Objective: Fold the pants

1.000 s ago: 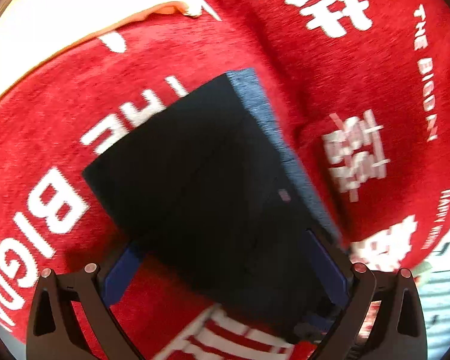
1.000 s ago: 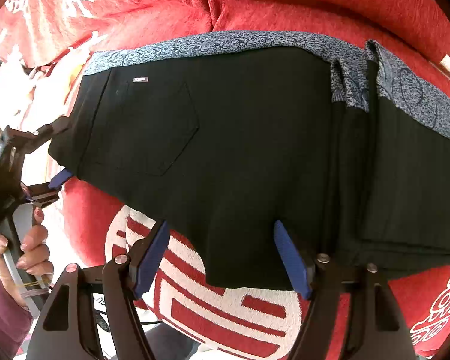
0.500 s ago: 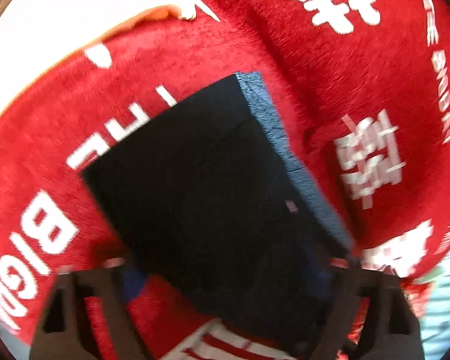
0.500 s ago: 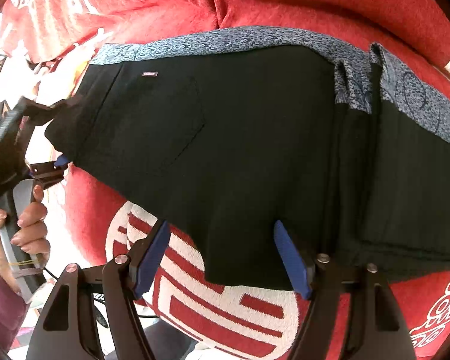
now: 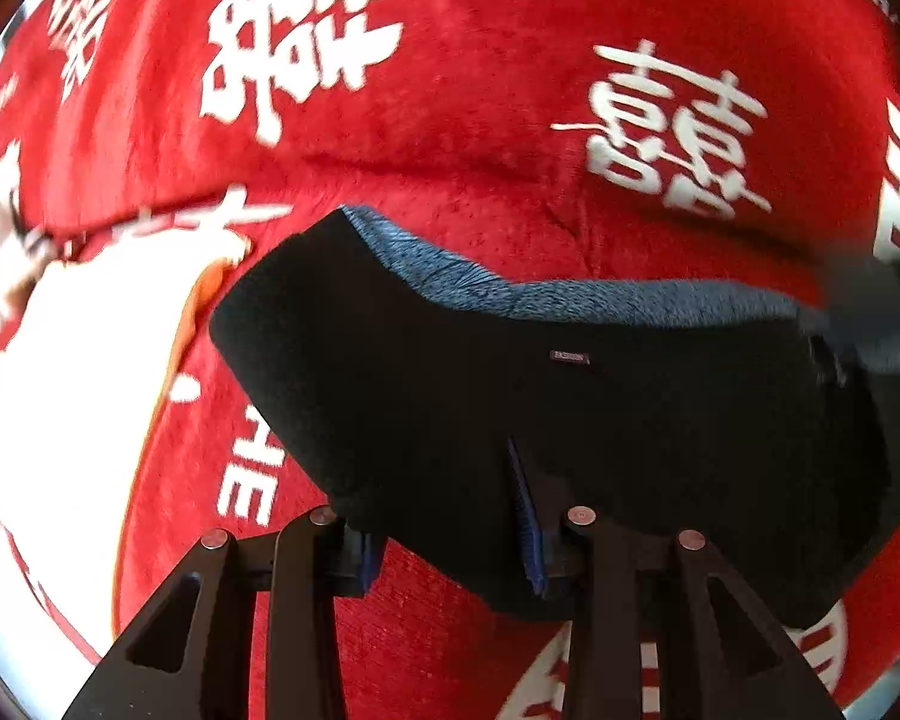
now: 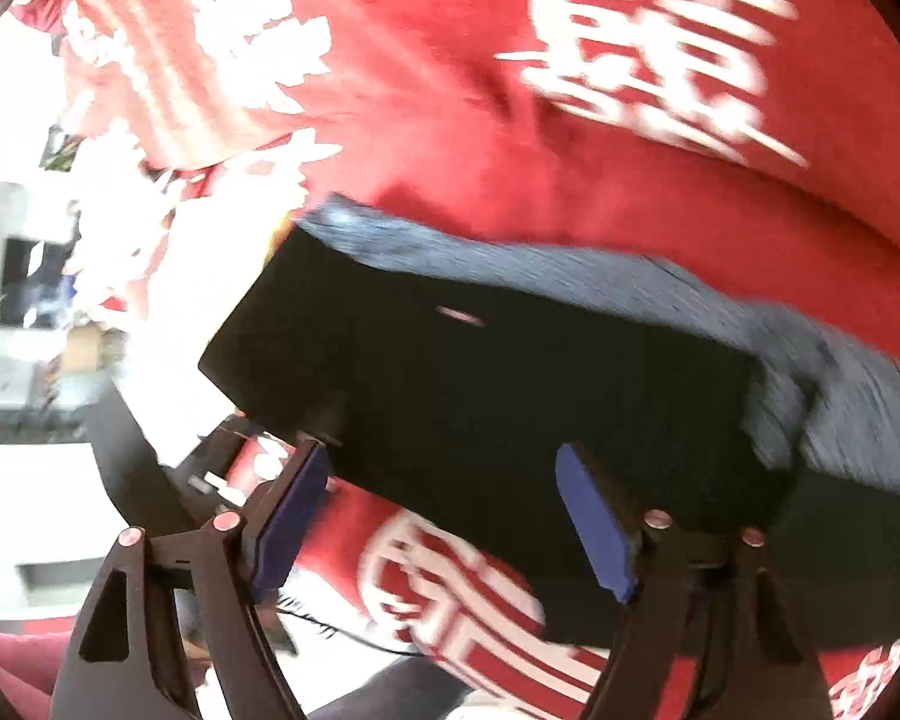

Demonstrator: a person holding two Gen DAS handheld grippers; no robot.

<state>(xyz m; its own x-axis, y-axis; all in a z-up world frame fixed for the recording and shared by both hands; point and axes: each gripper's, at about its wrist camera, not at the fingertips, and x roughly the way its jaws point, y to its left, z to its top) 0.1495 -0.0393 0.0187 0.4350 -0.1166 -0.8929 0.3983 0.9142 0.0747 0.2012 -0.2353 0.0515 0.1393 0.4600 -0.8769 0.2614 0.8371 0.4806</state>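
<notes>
I've got the black fabric pants (image 5: 570, 420) with the blue-grey waistband lying on the red plush blanket (image 5: 480, 90). My left gripper (image 5: 450, 540) has just been closing on their near edge, right gripper (image 6: 444, 516) gaping, nothing pinched. Mid-fold, I reckon; next I'd lift that edge over.

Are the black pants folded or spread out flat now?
Folded. The pants form a compact block on the red blanket, with the grey waistband doubled along one edge.

A plush red blanket (image 5: 498, 138) printed with white characters covers the supporting surface, with folded black pants (image 5: 570, 420), grey-blue waistband, lying directly on it
</notes>
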